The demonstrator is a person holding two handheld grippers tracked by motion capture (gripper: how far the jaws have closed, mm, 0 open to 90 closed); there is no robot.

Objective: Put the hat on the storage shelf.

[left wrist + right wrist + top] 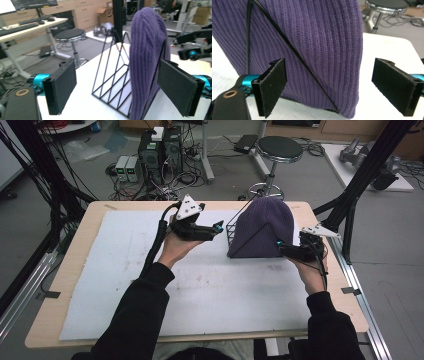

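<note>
Beanie [263, 222] of purple ribbed knit, drawn over a black wire rack [234, 227] on the white mat [125, 270] of the wooden table [75, 245]; the knit hides most of the rack, so that only its bare end toward the left gripper [218, 227] and one slanted wire on the near face show in the high view. In the right gripper view the beanie [317, 37] runs off the top and left edges, and its crown is cut off. The left gripper stands apart from the rack's bare end with jaws wide and nothing between them; in its own view the rack [112, 75] and the beanie [147, 57] lie ahead of the pads. The right gripper [281, 247] sits just beside the beanie's near right corner, jaws likewise spread (whether a pad grazes the knit cannot be told). A round stool [279, 149] and computer towers [160, 150] stand on the floor beyond the table. The beanie stands upright, crown up and hem at the mat, and its covered rack runs lengthwise across the table between the two grippers.
</note>
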